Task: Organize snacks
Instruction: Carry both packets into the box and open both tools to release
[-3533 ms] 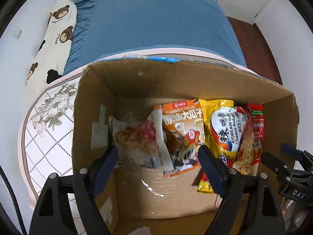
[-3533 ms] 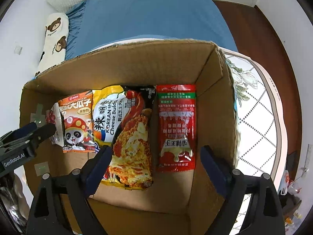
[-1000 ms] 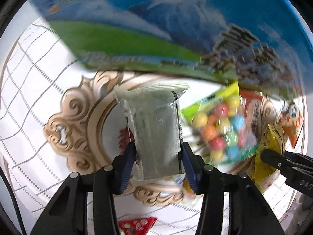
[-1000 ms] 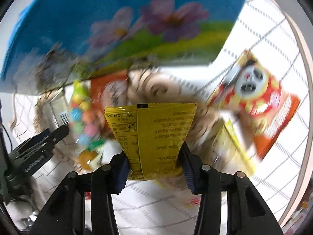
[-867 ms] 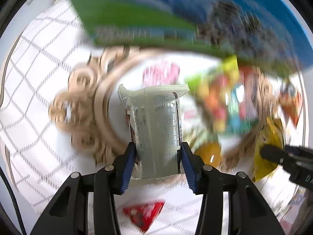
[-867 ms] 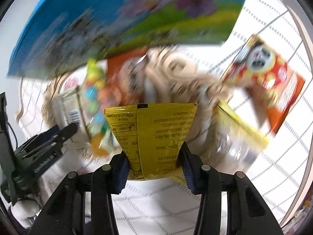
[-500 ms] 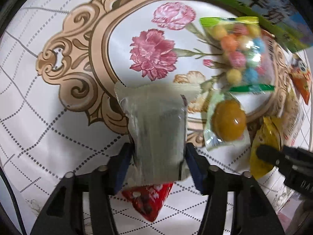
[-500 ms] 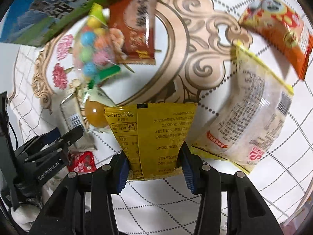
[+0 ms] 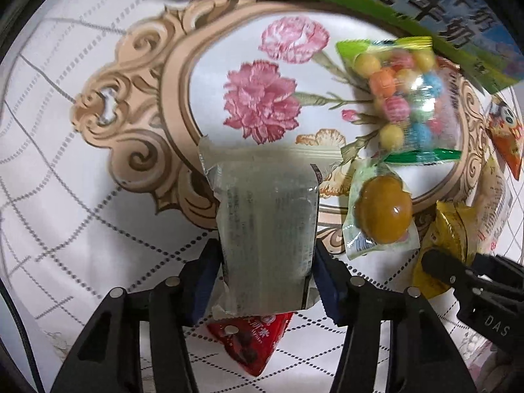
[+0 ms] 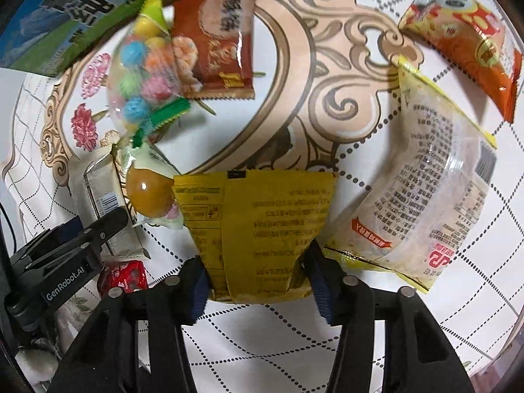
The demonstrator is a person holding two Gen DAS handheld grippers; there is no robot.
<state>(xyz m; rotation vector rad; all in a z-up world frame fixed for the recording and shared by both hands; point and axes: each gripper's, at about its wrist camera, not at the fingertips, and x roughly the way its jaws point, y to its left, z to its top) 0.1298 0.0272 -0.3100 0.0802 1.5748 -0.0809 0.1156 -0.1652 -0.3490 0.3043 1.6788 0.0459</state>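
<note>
left gripper (image 9: 267, 278) closing around grey packet (image 9: 267, 229), right gripper (image 10: 258, 278) clamps yellow packet (image 10: 258, 229)

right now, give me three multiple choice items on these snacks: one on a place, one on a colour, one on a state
1. Where does the small red packet lie in the left wrist view?
A. Under the pale silver-green packet
B. On the bag of coloured candy balls
C. Against the blue and green carton

2. What colour is the packet in the right tongs?
A. Red
B. Yellow
C. Blue

3. How is the yellow packet right now?
A. Lying free on the cloth
B. Torn open
C. Clamped between the pads

Answers: 1 A, its red corner pokes out beneath the pale packet between the closing left tongs. 2 B, its printed back is yellow. 3 C, both blue pads press its sides.
</note>
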